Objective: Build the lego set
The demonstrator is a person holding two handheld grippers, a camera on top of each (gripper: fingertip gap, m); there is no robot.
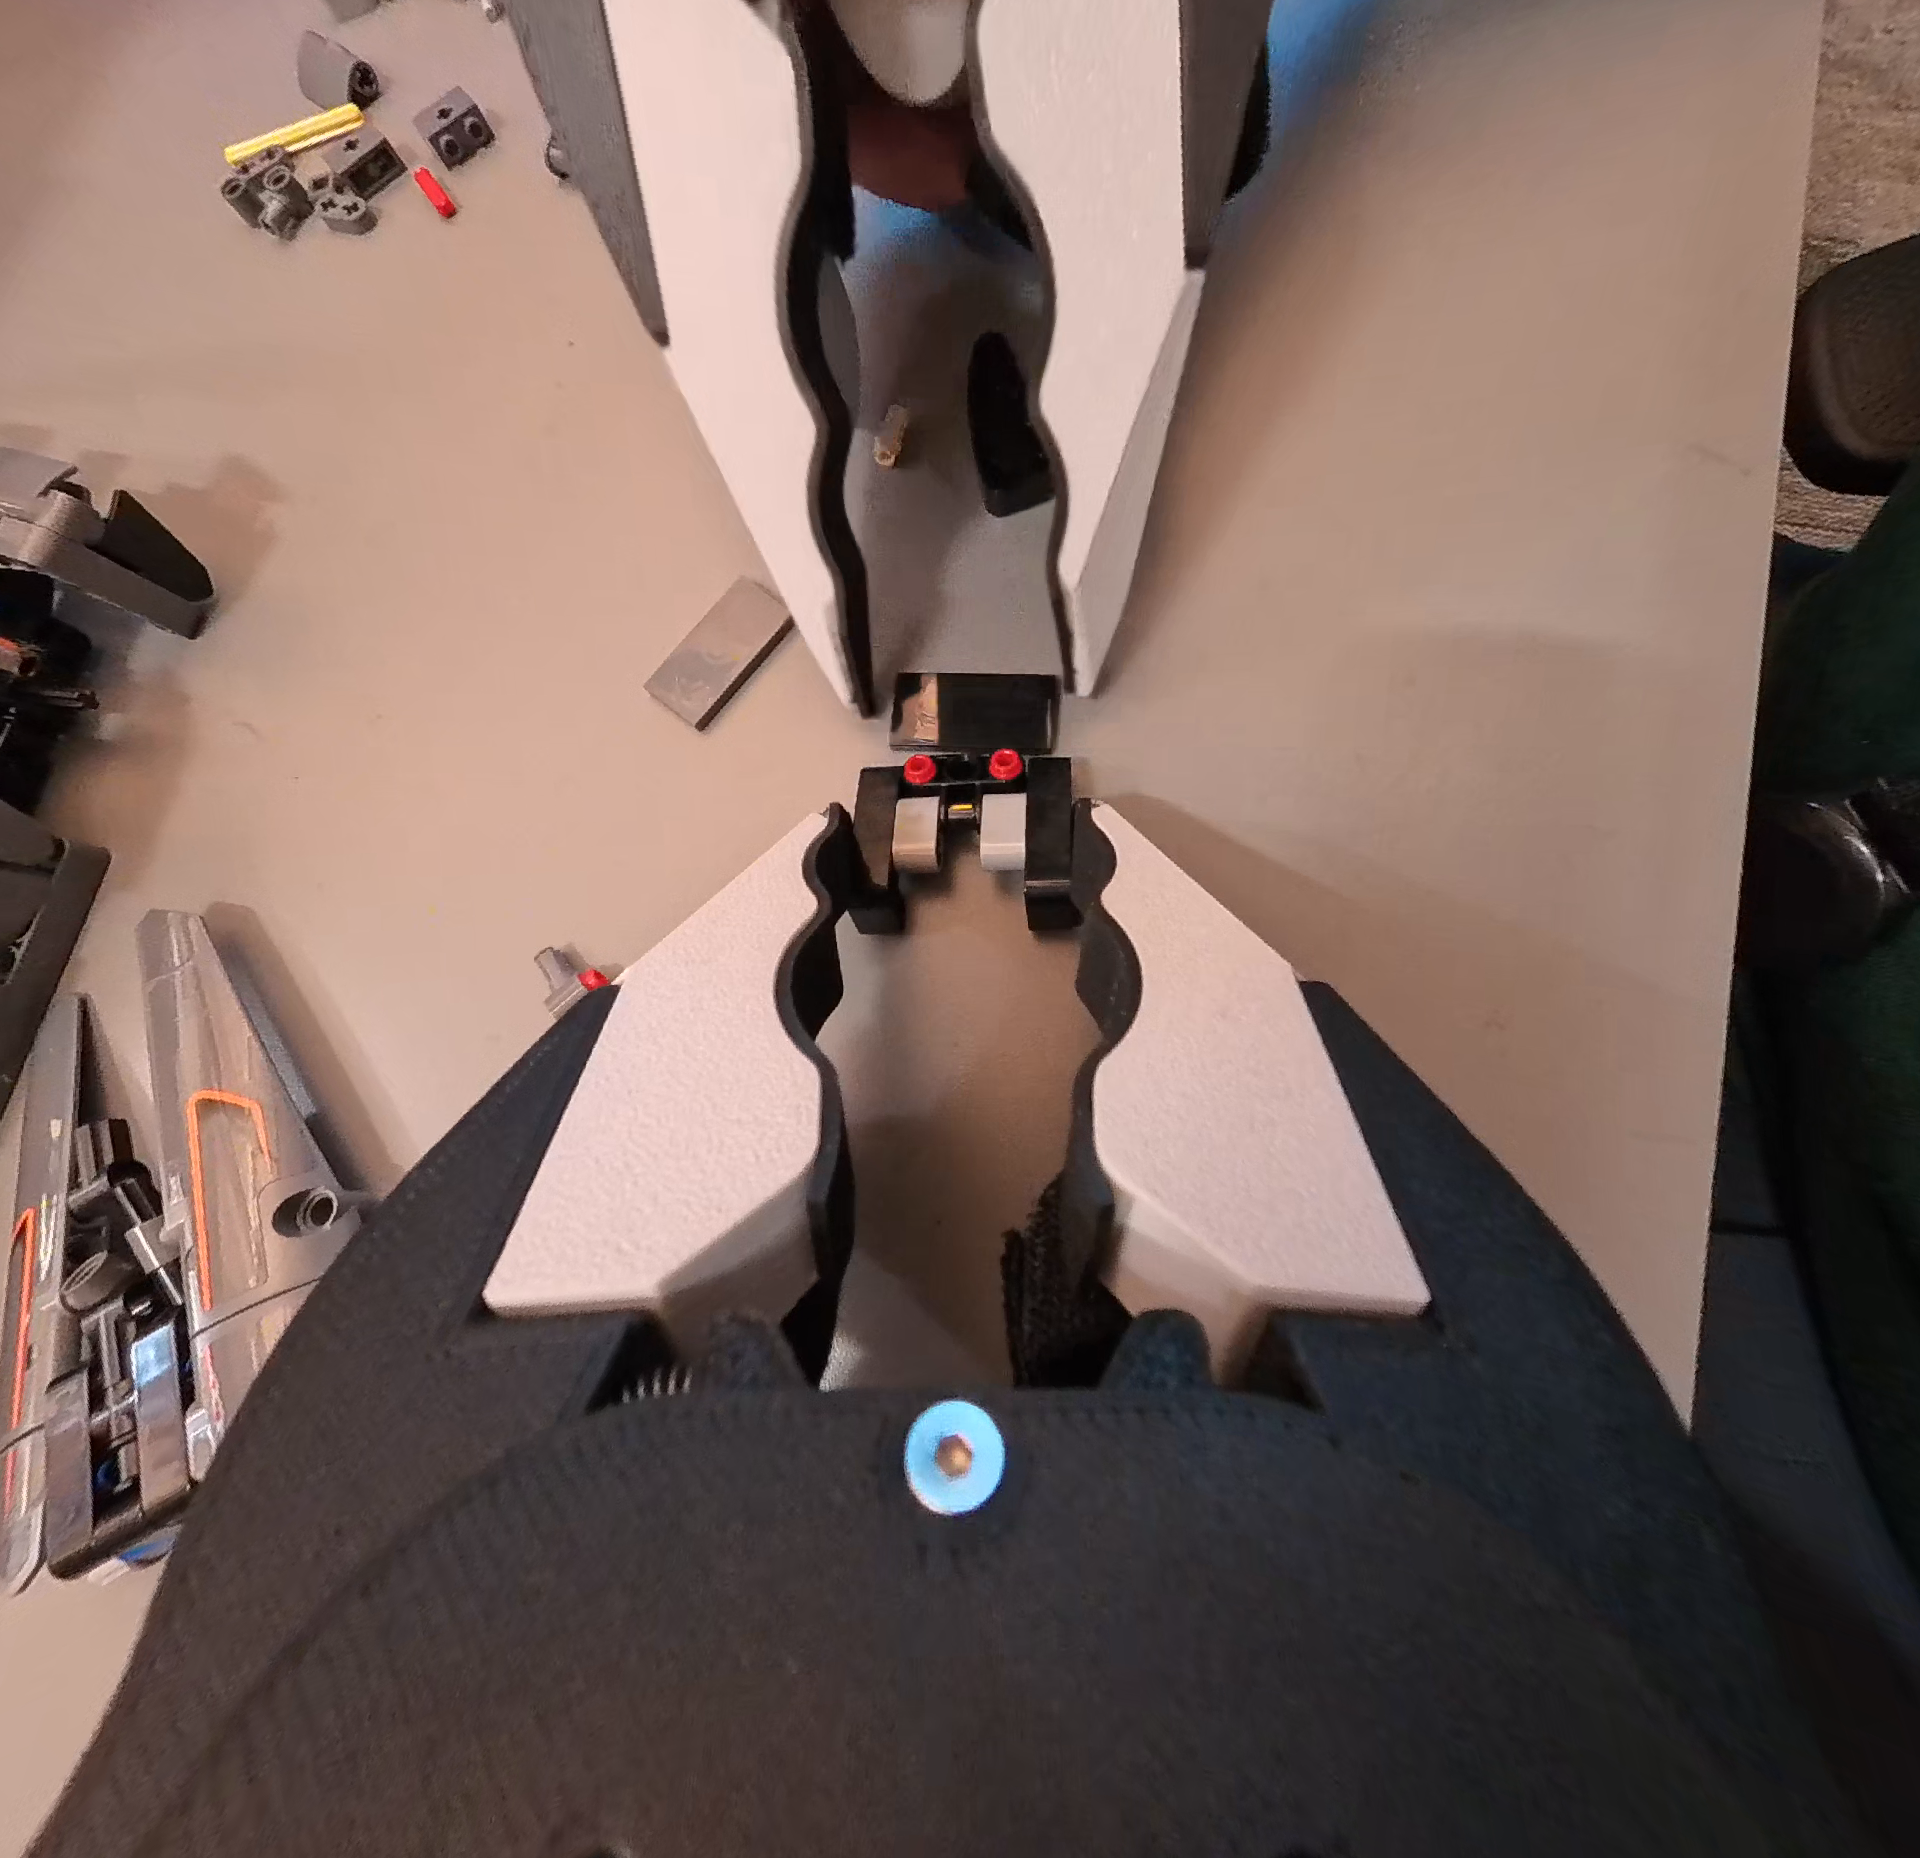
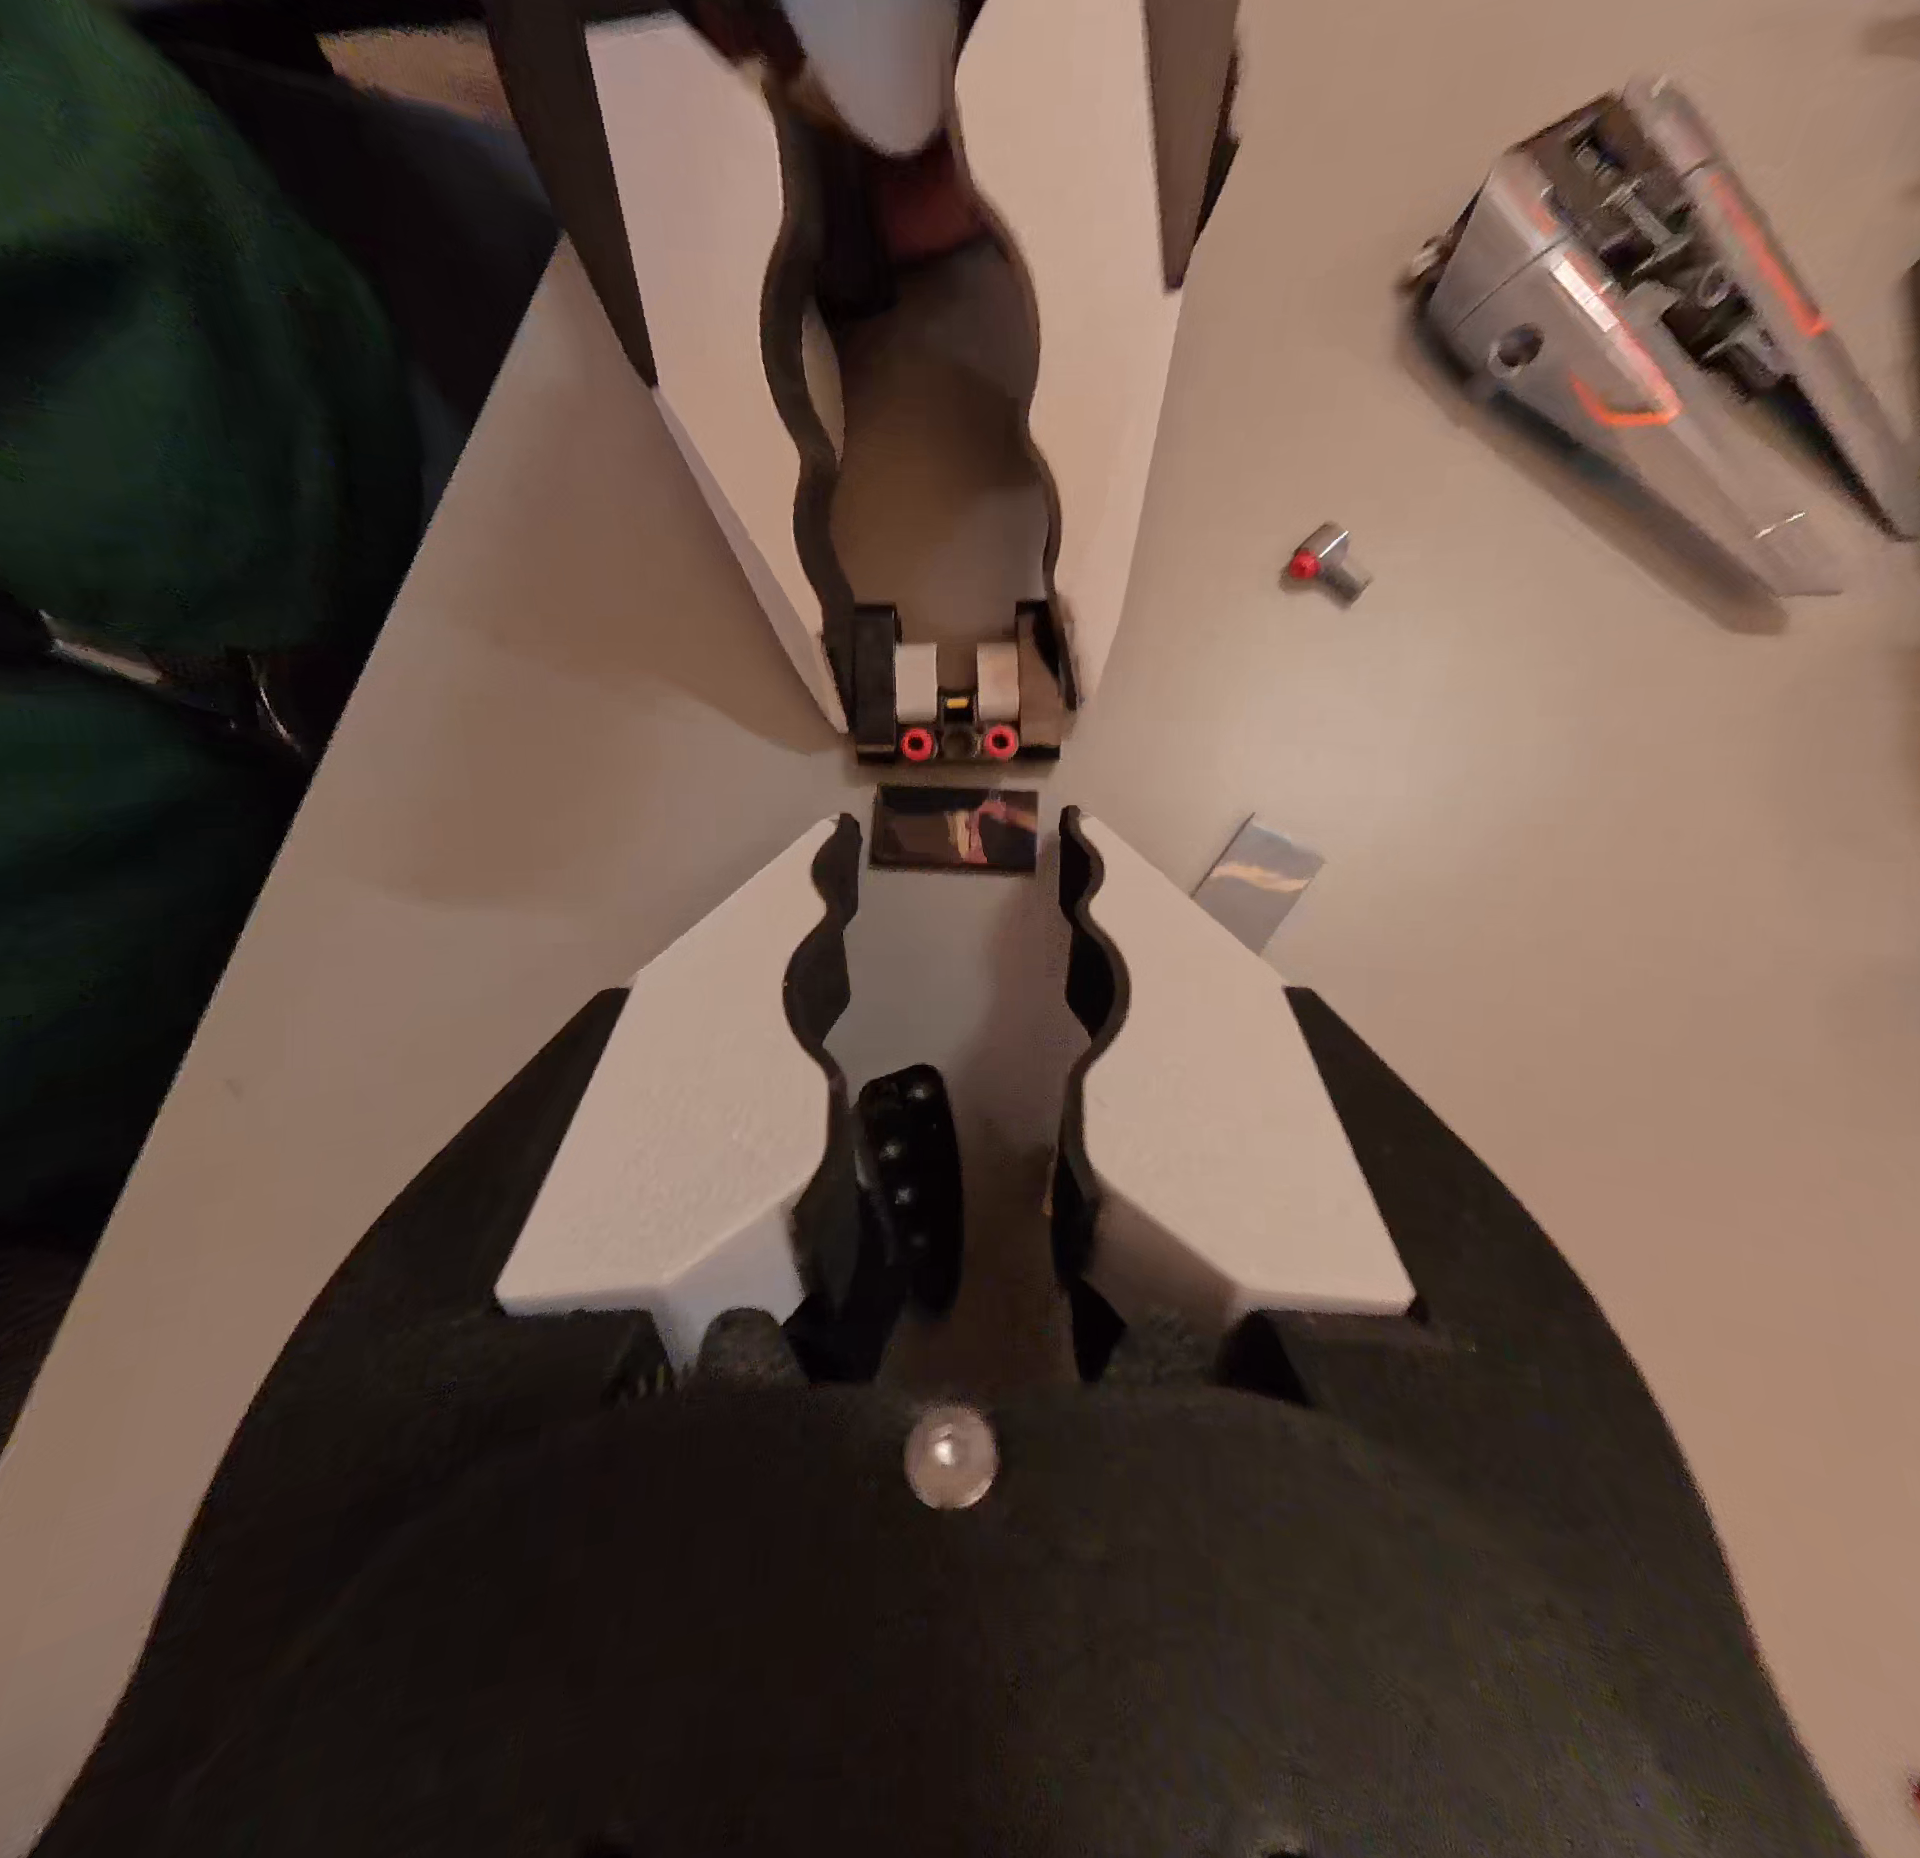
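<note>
My left gripper [image 1: 961, 821] is shut on a small black assembly [image 1: 961, 837] with two red studs and two light grey pieces. The assembly also shows in the right wrist view [image 2: 956, 702], held at the fingertips of the left gripper [image 2: 951, 728]. My right gripper [image 2: 958, 829] faces it tip to tip and is shut on a glossy black flat tile [image 2: 954, 824]. The tile [image 1: 975, 709] sits just short of the red studs, with a narrow gap between them, at the tips of the right gripper [image 1: 971, 702].
A grey flat tile [image 1: 717, 655] lies left of the fingers. A black curved piece [image 2: 906, 1185] lies on the table under my right gripper. Grey wing assemblies [image 1: 177, 1226] and loose small parts [image 1: 343, 161] lie at the left. A small grey-and-red piece [image 2: 1325, 561] lies nearby. The table edge [image 1: 1756, 665] runs along the right.
</note>
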